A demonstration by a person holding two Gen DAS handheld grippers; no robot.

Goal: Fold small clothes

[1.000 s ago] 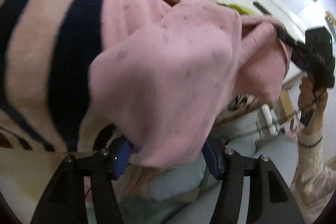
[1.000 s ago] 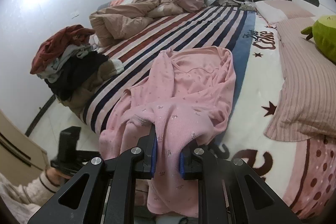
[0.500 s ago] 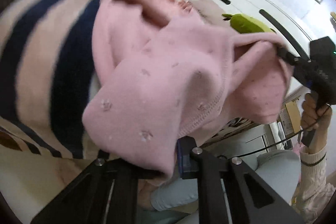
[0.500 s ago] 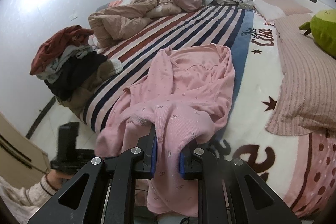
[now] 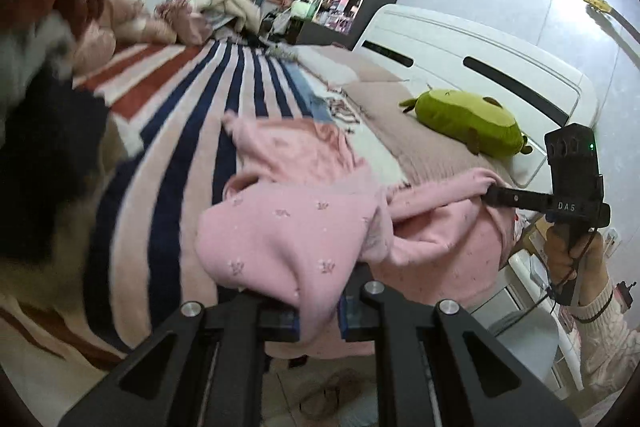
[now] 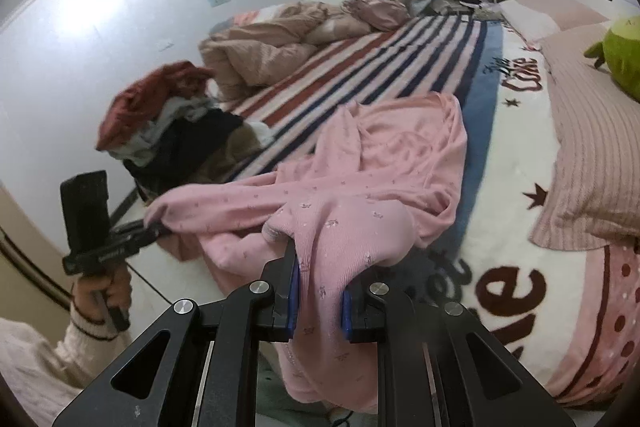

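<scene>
Left wrist view: left gripper (image 5: 319,315) has just been closing, and its blue pads (image 5: 347,311) are now clamped on a bunched fold of the pink garment (image 5: 288,227). The garment hangs off the near edge of the bed, its far part spread on the striped blanket (image 5: 176,131). The right gripper (image 5: 490,195) appears at the right of this view, held by a hand (image 5: 568,251) in a cream knit sleeve (image 5: 604,327); its tip is pinched on another edge of the same garment, which sags between the two grip points. A green plush toy (image 5: 468,121) lies on the ribbed pink cover near the white headboard (image 5: 460,55). A blurred dark clothing pile (image 5: 44,107) fills the left of the view.

Right wrist view: right gripper (image 6: 319,301) is almost fully closed, with its blue pads (image 6: 295,291) pressing a fold of the pink garment (image 6: 384,163) from both sides. Fabric drapes down below the jaws. The rest of the garment lies across the blanket, between the stripes and the blue band. The left gripper (image 6: 154,227), held in the other hand (image 6: 104,291), grips the garment's left end beyond the bed edge. The clothing pile (image 6: 176,123) sits at the bed's left edge, well apart from the toy (image 6: 620,55).
</scene>
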